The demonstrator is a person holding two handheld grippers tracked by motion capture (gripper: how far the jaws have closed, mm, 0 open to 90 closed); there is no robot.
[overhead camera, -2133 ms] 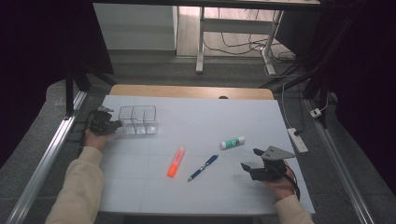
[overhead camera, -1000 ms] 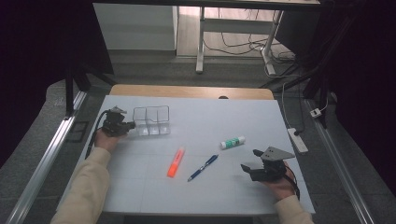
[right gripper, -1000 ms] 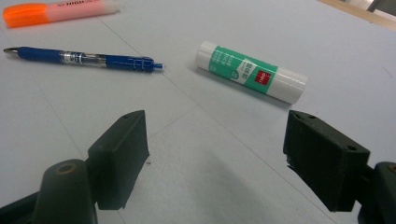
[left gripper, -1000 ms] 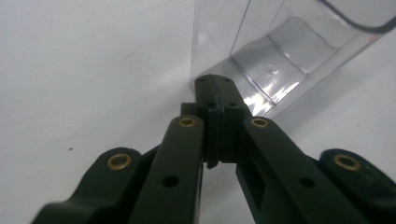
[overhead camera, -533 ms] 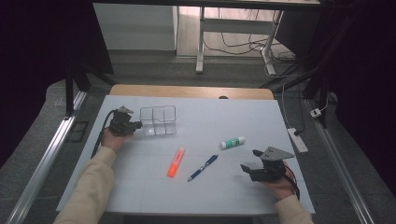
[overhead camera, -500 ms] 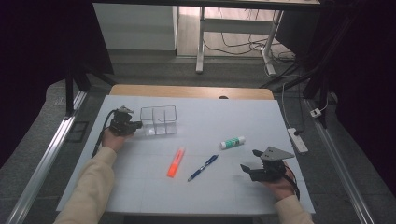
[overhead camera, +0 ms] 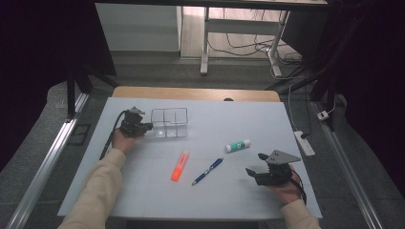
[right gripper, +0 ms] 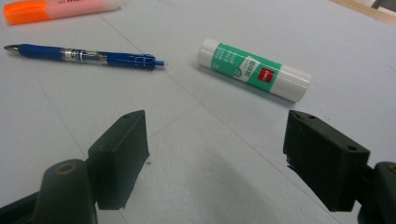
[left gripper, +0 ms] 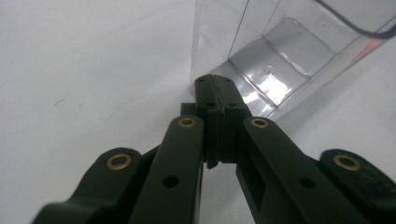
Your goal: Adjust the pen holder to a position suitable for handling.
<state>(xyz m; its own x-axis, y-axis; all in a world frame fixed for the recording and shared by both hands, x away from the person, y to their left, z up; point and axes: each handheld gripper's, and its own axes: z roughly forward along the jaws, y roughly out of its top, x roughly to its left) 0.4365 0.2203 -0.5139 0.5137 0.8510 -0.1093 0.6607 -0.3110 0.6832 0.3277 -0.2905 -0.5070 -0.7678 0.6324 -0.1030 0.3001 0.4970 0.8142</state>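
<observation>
1. Clear organizer sits at 11 o'clock on the tabletop, empty; it has slid right from its earlier spot.
2. Left tool is clenched on its left wall (dragging it).
3. Right tool is released and idle at 4 o'clock.
4. Highlighter, pen and glue stick are unloaded.

In the left gripper view the clear organizer runs off the frame at twelve and two o'clock, and the closed tongs cover the wall edge they pinch. In the right gripper view the orange highlighter is cut off at eleven o'clock. In the high view the glue stick label is too small to read.
</observation>
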